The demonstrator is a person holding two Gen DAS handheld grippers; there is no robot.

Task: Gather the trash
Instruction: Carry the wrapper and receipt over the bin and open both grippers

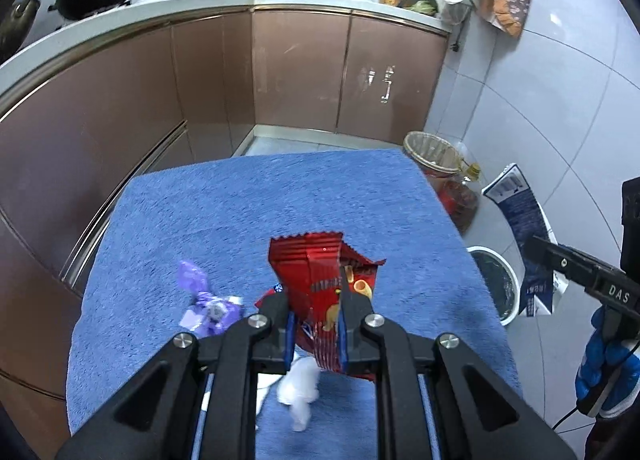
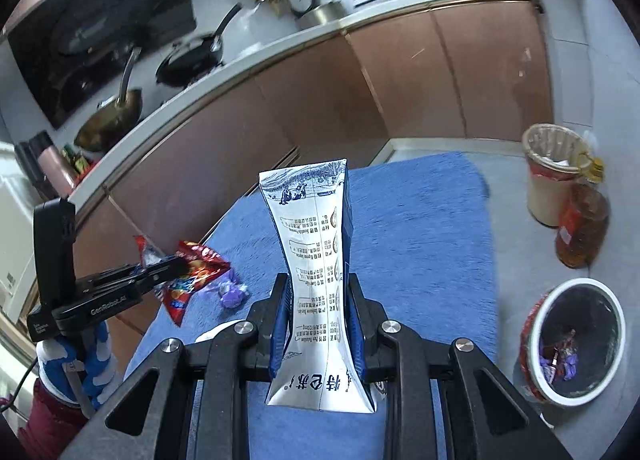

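Observation:
My left gripper (image 1: 316, 306) is shut on a red snack wrapper (image 1: 320, 272), held up over the blue towel (image 1: 240, 220). A purple candy wrapper (image 1: 208, 304) lies on the towel to its left, and a white crumpled tissue (image 1: 300, 384) lies below the jaws. My right gripper (image 2: 318, 296) is shut on a squeezed white-and-blue milk carton (image 2: 316, 260), upright above the towel (image 2: 420, 228). The small bin (image 2: 576, 336) with a white rim and wrappers inside stands on the floor to the right. The left gripper (image 2: 176, 264) with the red wrapper (image 2: 200, 264) shows at the left of the right wrist view.
Brown kitchen cabinets (image 1: 280, 72) ring the towel-covered surface. A lined waste basket (image 2: 556, 172) and an oil bottle (image 2: 584, 220) stand on the grey floor beyond the small bin. Pans (image 2: 188, 56) sit on the counter. A gloved hand (image 1: 608, 368) holds the right gripper.

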